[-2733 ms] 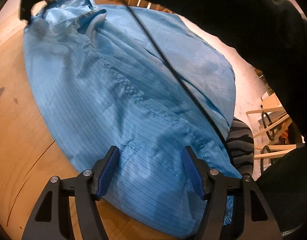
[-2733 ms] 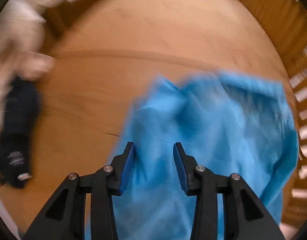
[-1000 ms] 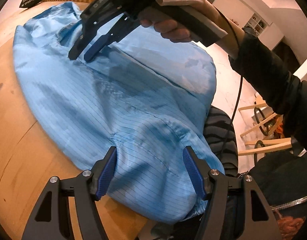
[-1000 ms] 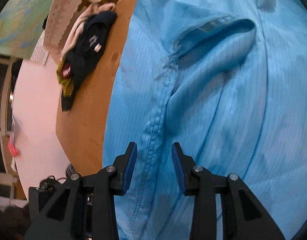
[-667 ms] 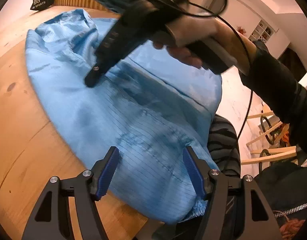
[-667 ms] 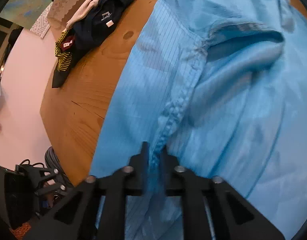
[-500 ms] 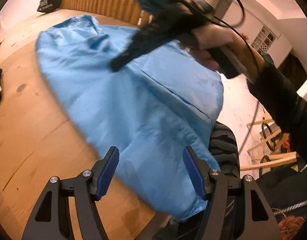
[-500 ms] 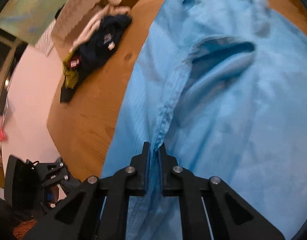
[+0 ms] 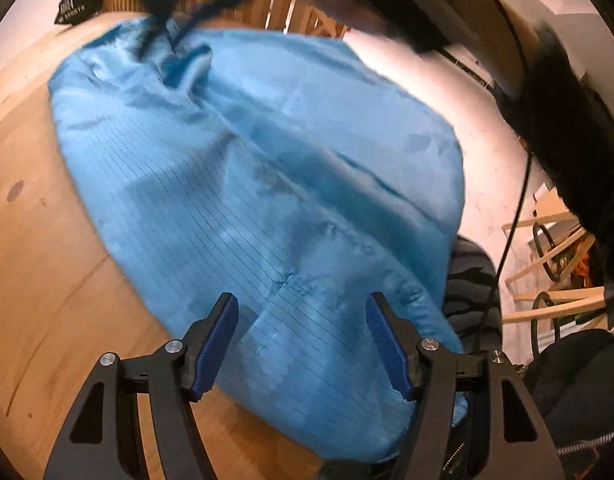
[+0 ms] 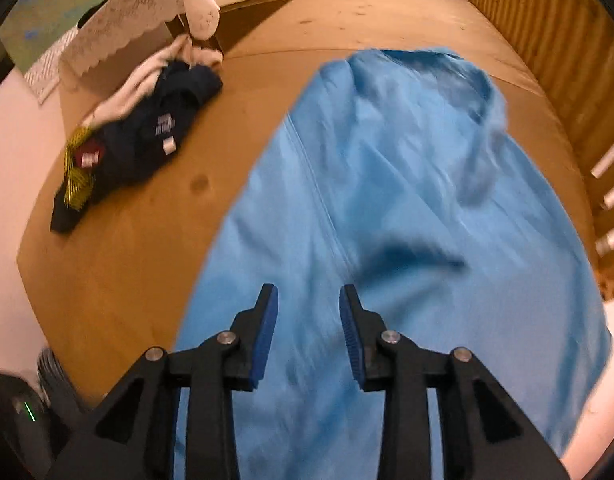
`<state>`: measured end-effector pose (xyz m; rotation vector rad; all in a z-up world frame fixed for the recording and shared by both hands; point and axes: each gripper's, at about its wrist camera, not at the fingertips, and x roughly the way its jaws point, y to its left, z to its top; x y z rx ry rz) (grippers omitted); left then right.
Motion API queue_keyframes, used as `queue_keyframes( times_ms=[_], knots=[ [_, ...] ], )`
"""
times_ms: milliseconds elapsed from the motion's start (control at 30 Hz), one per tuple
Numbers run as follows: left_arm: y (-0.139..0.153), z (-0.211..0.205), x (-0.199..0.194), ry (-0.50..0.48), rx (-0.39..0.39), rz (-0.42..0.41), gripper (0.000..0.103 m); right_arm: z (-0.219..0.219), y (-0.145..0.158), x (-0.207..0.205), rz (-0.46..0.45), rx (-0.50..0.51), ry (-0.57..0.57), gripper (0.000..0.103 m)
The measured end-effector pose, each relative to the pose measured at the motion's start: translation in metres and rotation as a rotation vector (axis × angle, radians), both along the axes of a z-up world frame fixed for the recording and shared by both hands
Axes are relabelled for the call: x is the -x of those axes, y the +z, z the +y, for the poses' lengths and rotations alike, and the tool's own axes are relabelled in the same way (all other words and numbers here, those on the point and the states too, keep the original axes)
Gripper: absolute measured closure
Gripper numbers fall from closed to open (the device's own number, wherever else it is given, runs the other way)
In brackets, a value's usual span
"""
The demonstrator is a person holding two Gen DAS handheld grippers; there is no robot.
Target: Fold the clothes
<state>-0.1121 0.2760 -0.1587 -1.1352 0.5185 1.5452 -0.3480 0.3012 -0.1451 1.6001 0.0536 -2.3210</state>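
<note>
The blue garment (image 9: 267, 184) is being left overhanging the table (image 9: 39, 280) edge, risking a slide, both grippers' fingers (image 10: 265, 332) released, right ones opening.

Wooden table in a warmly lit room

The round wooden tabletop (image 10: 119, 240) fills most of both views; a slatted wooden panel (image 10: 555, 40) runs along its far edge at upper right. A lace-edged cloth (image 10: 119, 20) drapes furniture at upper left. Pale floor (image 9: 487, 168) and light wooden chair frames (image 9: 555, 264) show at right in the left wrist view.
</note>
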Motion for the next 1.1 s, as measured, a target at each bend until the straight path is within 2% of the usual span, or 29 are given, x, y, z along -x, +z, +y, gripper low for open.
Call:
queue_keyframes(
  times_ms=[67,200,300,400,733,800,867,967,1000,1100],
  knots=[
    [-0.008,0.002,0.002,-0.001,0.022,-0.006,0.040,-0.018,-0.009,0.026,0.007,-0.002,0.018,0.071],
    [-0.012,-0.001,0.003,-0.013,0.025,0.004,0.038,-0.046,-0.048,0.066,-0.014,-0.121,0.024,0.071],
    [-0.012,-0.005,0.010,-0.017,0.027,0.028,0.038,-0.062,-0.056,0.081,0.026,-0.198,0.059,0.070],
    [-0.012,-0.010,0.025,-0.005,0.030,0.043,0.038,-0.066,-0.058,0.100,0.039,-0.164,0.038,0.068],
    [-0.010,-0.034,0.108,0.080,0.002,-0.015,0.039,-0.089,-0.066,0.179,0.049,-0.133,0.035,0.062],
    [-0.010,-0.031,0.117,0.081,0.017,0.001,0.040,-0.092,-0.068,0.193,0.058,-0.133,0.021,0.058],
    [-0.010,-0.027,0.121,0.083,0.051,0.053,0.040,-0.096,-0.069,0.206,0.057,-0.134,0.009,0.056],
    [-0.004,-0.034,0.127,0.162,0.068,0.048,0.040,-0.090,-0.059,0.205,0.018,-0.109,-0.005,0.056],
    [0.001,-0.040,0.125,0.157,0.048,0.047,0.040,-0.088,-0.056,0.204,0.005,-0.101,-0.010,0.056],
    [0.016,-0.046,0.099,0.110,-0.013,0.038,0.040,-0.073,-0.031,0.162,0.031,-0.094,0.043,0.056]
  ],
)
